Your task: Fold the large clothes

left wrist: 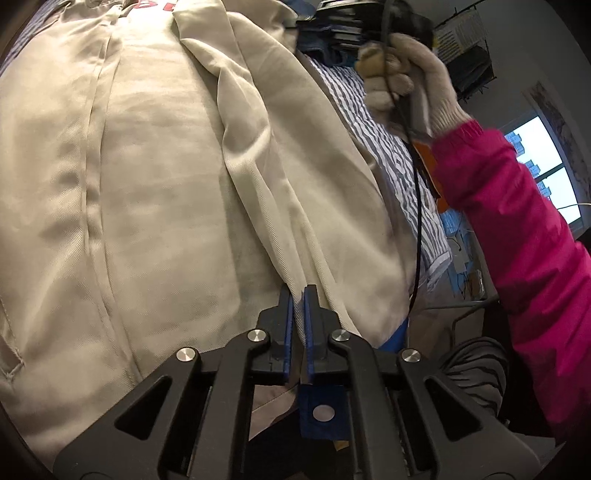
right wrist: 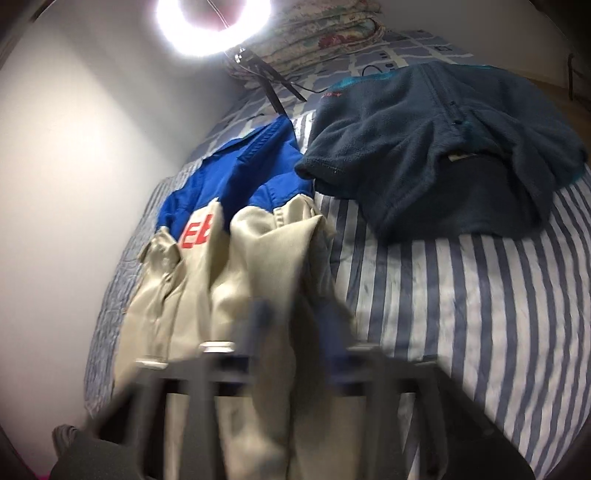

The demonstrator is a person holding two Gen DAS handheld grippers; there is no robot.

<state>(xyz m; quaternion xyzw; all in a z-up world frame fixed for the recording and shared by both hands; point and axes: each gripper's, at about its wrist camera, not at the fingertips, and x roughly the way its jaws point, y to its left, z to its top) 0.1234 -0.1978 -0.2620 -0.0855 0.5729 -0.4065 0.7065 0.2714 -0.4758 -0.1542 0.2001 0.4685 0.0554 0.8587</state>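
A large beige jacket [left wrist: 155,166] with a blue yoke [right wrist: 236,173] and red letters lies spread on the striped bed. My left gripper [left wrist: 299,291] is shut on a long fold of the beige cloth near the jacket's lower right edge, the cloth running between its blue pads [left wrist: 287,314]. A gloved hand [left wrist: 402,74] in a pink sleeve carries my right gripper [left wrist: 332,22] over the jacket's far right side. In the right wrist view the right gripper [right wrist: 299,328] is smeared by motion, with beige cloth under and between its fingers. I cannot see whether it pinches any.
A dark teal fleece [right wrist: 436,147] lies crumpled on the striped sheet [right wrist: 480,314] right of the jacket. A lit ring light [right wrist: 214,26] on a stand and a folded floral quilt [right wrist: 325,33] are at the head. A wall bounds the left; a window [left wrist: 546,166] is off to the right.
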